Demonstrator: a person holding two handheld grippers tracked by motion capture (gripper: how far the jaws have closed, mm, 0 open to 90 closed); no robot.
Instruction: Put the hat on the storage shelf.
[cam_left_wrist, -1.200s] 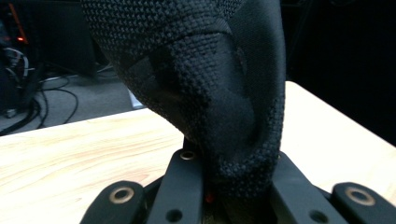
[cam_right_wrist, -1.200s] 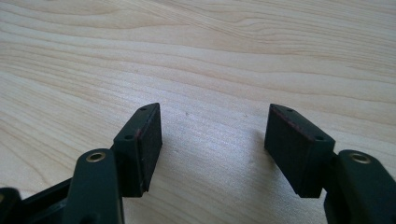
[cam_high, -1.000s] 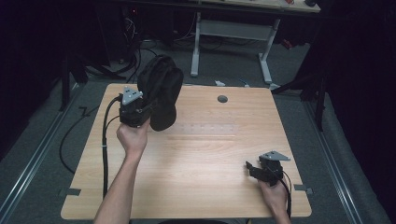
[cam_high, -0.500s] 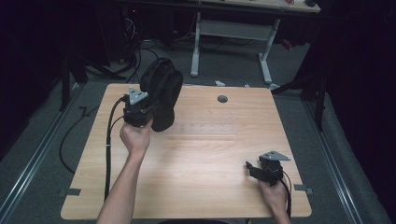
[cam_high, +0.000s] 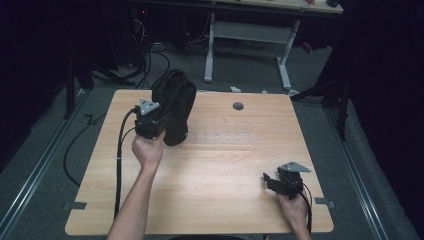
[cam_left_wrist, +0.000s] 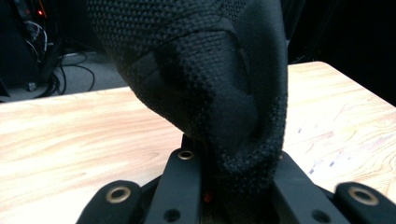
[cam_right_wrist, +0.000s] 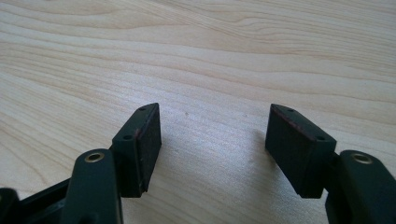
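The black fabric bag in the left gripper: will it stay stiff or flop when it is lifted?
The black fabric bag probably flops: its woven cloth bulges and folds over the left gripper. It seems light, since a pinch on one fold holds it. The coarse weave likely resists slipping.

In the left gripper view, the black fabric bag (cam_left_wrist: 205, 79) runs off the top edge and covers the left gripper's (cam_left_wrist: 219, 186) fingertips, hiding the pinched part.
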